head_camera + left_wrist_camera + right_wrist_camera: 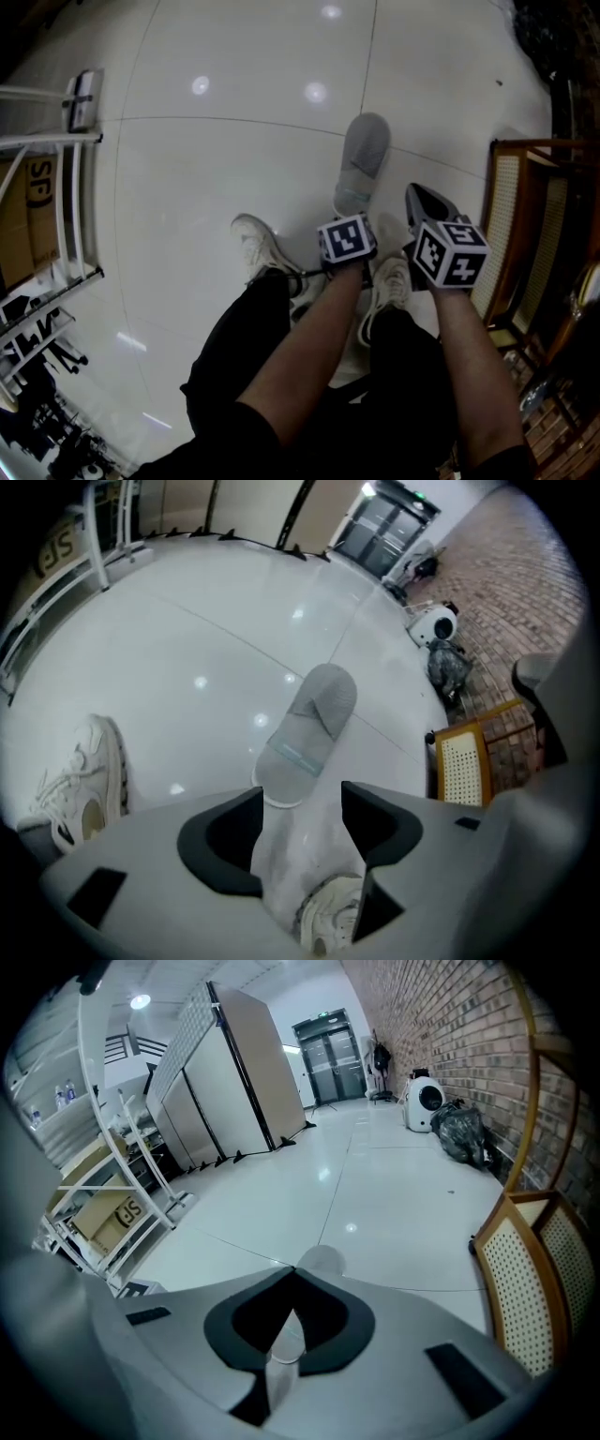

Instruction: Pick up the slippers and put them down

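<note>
One grey slipper [363,161] lies flat on the white tiled floor, its toe pointing away from me. My left gripper [349,217] hangs just above its near heel end, pointing steeply down. In the left gripper view the slipper [311,726] lies just beyond the left gripper [302,795], whose jaws stand wide apart with only floor and a sneaker showing between the pads. My right gripper [422,204] hovers to the right of the slipper. In the right gripper view the right gripper [292,1277] has its tips together, and the slipper's toe [322,1261] peeks over them. No second slipper is in view.
The person's white sneakers [257,246] [390,281] stand on the floor just behind the grippers. A wooden cane-backed chair [523,234] is close on the right. A metal rack [58,187] with a cardboard box stands on the left. A brick wall [450,1035] runs along the right.
</note>
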Available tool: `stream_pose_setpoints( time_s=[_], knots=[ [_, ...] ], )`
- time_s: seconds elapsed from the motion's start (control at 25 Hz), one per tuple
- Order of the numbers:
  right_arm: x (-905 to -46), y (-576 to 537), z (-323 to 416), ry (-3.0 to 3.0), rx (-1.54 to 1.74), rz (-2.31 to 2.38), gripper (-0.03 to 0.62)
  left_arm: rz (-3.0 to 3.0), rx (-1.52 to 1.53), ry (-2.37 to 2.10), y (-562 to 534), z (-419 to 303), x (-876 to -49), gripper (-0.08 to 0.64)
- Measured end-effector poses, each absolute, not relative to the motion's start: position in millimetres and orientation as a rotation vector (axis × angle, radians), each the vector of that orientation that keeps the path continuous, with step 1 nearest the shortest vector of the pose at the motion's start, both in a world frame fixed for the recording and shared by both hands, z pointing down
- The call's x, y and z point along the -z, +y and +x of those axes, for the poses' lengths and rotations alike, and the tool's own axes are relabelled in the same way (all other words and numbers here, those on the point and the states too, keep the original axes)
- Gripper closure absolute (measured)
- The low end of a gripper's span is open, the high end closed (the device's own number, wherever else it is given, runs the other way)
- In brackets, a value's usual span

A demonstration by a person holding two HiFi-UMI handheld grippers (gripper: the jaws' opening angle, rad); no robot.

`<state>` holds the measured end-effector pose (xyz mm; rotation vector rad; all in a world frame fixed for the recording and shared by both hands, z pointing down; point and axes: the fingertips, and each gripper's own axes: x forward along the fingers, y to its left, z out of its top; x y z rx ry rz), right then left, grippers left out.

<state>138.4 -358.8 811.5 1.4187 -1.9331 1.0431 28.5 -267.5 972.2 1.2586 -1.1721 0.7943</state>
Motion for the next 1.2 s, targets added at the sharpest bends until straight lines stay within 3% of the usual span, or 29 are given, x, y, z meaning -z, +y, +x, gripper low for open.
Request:
stream_pose_setpoints(
  time_s=[0.28, 0.52, 0.6, 0.76, 0.96, 1.2],
  knots=[
    [-786, -365, 183, -1.844, -0.894, 1.625, 0.583, 1.973, -0.928, -1.241, -369, 59, -880, 0.318],
    [-719, -383, 217, -1.798, -0.858, 1.873, 0.583, 2.265, -0.705, -1.361, -452, 46, -721, 0.341],
    [-681, -387, 212, -1.845, -0.810, 1.916, 0.583, 2.331, -0.579, -1.412, -462, 31, -662, 0.421],
    [-606, -365, 201, -1.952, -0.720, 1.958, 0.583, 2.381, -0.282, -1.455, -440, 14, -554, 0.428],
    [-492, -342, 180, -2.143, -0.419, 1.975, 0.583, 2.650, -0.132, -1.555, -396, 8, -417, 0.428],
    [-401, -264, 154, -2.334, -0.144, 2.034, 0.583, 2.837, 0.042, -1.680, -293, -18, -326, 0.430]
  ],
)
